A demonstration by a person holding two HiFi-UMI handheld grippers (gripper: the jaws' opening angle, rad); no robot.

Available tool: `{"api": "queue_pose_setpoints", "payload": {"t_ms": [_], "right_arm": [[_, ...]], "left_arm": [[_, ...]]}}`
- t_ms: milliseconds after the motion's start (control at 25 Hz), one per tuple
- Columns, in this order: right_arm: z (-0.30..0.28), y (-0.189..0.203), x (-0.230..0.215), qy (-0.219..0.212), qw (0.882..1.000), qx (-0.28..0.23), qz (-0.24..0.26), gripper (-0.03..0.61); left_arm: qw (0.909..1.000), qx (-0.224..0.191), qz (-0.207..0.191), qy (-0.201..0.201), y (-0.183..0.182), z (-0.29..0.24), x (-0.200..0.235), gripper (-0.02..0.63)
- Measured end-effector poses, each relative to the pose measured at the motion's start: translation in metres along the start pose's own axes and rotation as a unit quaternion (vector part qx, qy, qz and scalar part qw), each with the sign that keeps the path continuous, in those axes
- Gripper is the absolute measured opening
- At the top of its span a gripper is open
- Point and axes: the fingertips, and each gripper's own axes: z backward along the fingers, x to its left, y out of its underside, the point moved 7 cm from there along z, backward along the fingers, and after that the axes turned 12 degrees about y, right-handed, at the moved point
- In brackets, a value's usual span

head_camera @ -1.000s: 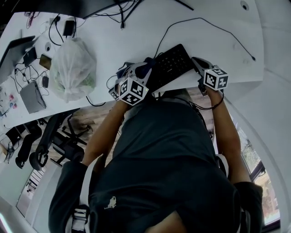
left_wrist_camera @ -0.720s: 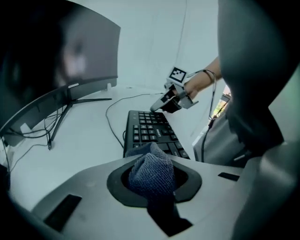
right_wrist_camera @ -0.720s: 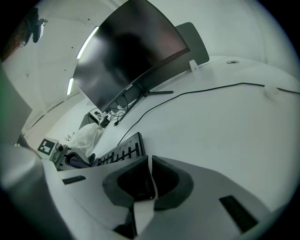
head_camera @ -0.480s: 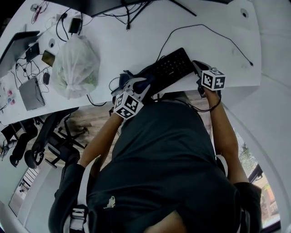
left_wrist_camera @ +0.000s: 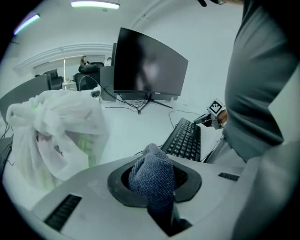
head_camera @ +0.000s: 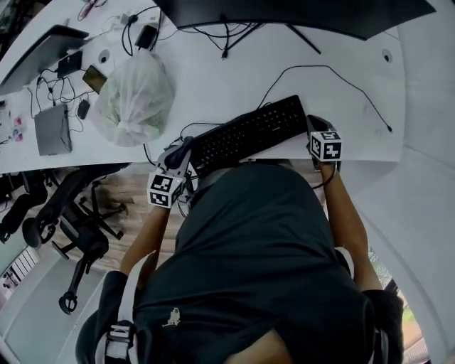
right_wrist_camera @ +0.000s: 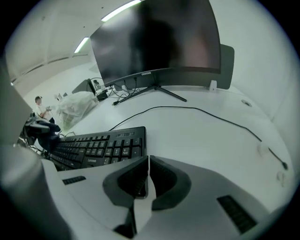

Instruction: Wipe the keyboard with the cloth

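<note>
A black keyboard (head_camera: 249, 134) lies slanted near the white desk's front edge. My left gripper (head_camera: 183, 153) sits just off its left end, shut on a blue-grey knitted cloth (left_wrist_camera: 152, 180) that bulges up between the jaws. In the left gripper view the keyboard (left_wrist_camera: 185, 140) lies ahead and to the right of the cloth. My right gripper (head_camera: 314, 128) hovers at the keyboard's right end, its jaws closed together with nothing between them. In the right gripper view (right_wrist_camera: 147, 176) the keyboard (right_wrist_camera: 98, 147) stretches leftward to the left gripper (right_wrist_camera: 42, 130).
A stuffed white plastic bag (head_camera: 135, 99) stands left of the keyboard. A dark monitor (head_camera: 298, 14) on a stand is at the back, with a thin black cable (head_camera: 341, 78) across the desk (head_camera: 355, 43). Small devices and wires (head_camera: 64, 92) lie far left; office chairs (head_camera: 78, 220) stand below the edge.
My left gripper has slid with the cloth from over the keyboard's left part to just off its left end. The right gripper stays by the right end. The head view has shifted.
</note>
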Motion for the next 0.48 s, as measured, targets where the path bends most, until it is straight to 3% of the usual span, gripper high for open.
{"api": "queue_pose_setpoints", "payload": {"t_ms": [160,320,400,480], "right_arm": [[0.003,-0.004,0.012,0.017,0.998,-0.01,0.051,0.012],[0.002,-0.005,0.02,0.058,0.994,0.004,0.09,0.014],[0.003,-0.004,0.019,0.102,0.986,0.023,0.132,0.014],[0.006,-0.01,0.027,0.119,0.976,0.005,0.184,0.014]], "left_arm": [[0.9985,-0.044,0.024,-0.02,-0.008,0.016,0.019,0.057],[0.9894,-0.099,0.086,-0.063,-0.004,0.05,0.044,0.057],[0.9766,-0.138,0.141,-0.085,0.001,0.072,0.061,0.057],[0.9558,-0.187,0.201,-0.106,0.005,0.094,0.079,0.057]]}}
